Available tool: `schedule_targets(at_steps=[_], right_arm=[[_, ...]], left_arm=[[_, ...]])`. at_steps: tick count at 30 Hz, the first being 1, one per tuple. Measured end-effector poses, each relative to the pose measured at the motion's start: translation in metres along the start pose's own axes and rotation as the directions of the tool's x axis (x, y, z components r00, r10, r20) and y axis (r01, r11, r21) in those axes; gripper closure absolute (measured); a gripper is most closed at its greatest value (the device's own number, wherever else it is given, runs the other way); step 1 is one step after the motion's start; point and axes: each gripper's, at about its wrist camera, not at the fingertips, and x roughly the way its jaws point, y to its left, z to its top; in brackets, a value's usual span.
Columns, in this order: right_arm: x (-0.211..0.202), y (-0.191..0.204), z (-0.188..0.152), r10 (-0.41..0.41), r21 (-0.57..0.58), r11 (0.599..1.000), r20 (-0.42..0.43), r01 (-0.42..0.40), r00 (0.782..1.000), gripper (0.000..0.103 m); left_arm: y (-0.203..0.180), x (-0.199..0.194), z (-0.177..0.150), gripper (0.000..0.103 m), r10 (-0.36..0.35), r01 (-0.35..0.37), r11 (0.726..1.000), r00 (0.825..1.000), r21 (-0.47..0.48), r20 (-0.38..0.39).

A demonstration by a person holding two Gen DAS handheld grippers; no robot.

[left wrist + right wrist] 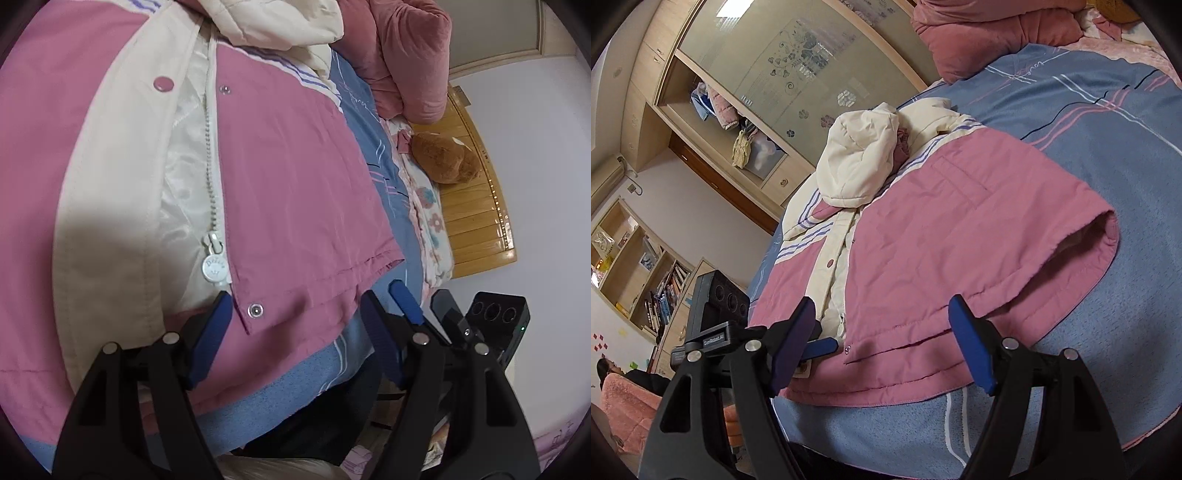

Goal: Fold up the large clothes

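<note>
Folding not started: jacket (942, 240) lies flat, unzipped on bed (1108, 147). Left tool (295, 314) and right tool (882, 321) both gape wide at hem, gripping nothing.

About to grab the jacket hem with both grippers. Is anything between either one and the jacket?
Nothing visible. The left gripper is open right at the hem of the jacket near the zipper, and the right gripper is open over the same hem. Only the bedspread lies beneath.
</note>
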Motion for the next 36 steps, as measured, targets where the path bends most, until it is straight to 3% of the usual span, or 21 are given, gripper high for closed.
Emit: schedule_targets(at_steps=[5,16,20,27,29,30,32,33,36], right_arm=[[0.007,0.002,-0.005,0.009,0.007,1.000,-0.018,-0.009,1.000,0.028],[0.000,0.007,-0.007,-0.011,-0.007,1.000,0.003,0.011,1.000,0.028],[-0.003,0.005,-0.006,-0.017,0.005,1.000,0.016,0.017,1.000,0.028],[-0.002,0.009,-0.009,-0.018,0.002,1.000,0.009,0.018,1.000,0.028],[-0.002,0.010,-0.009,-0.025,-0.002,1.000,0.009,0.025,1.000,0.028],[-0.002,0.010,-0.010,-0.028,-0.003,1.000,0.009,0.028,1.000,0.028],[0.000,0.010,-0.008,-0.029,0.000,1.000,0.009,0.029,1.000,0.028],[0.001,0.009,-0.009,-0.029,0.000,1.000,0.007,0.029,1.000,0.028],[0.003,0.010,-0.009,-0.033,-0.002,0.999,0.002,0.033,0.999,0.028]], left_arm=[[-0.004,0.014,0.000,0.029,0.045,-0.045,0.999,0.999,0.016,-0.005],[-0.008,0.020,0.000,0.029,-0.080,0.079,0.996,0.997,-0.036,-0.015],[-0.003,0.028,-0.008,0.029,-0.146,0.141,0.988,0.987,-0.070,-0.071],[-0.002,0.031,0.000,0.031,-0.147,0.144,0.983,0.989,-0.113,-0.015],[0.000,0.024,0.002,0.046,-0.138,0.140,0.984,0.990,-0.114,0.024],[0.003,0.019,0.001,0.062,-0.140,0.143,0.983,0.990,-0.112,0.030],[0.004,0.015,0.002,0.074,-0.181,0.184,0.977,0.983,-0.110,0.038],[0.003,0.013,0.003,0.096,-0.209,0.213,0.972,0.977,-0.105,0.041],[0.000,0.004,0.002,0.098,-0.154,0.160,0.983,0.986,-0.087,0.070]])
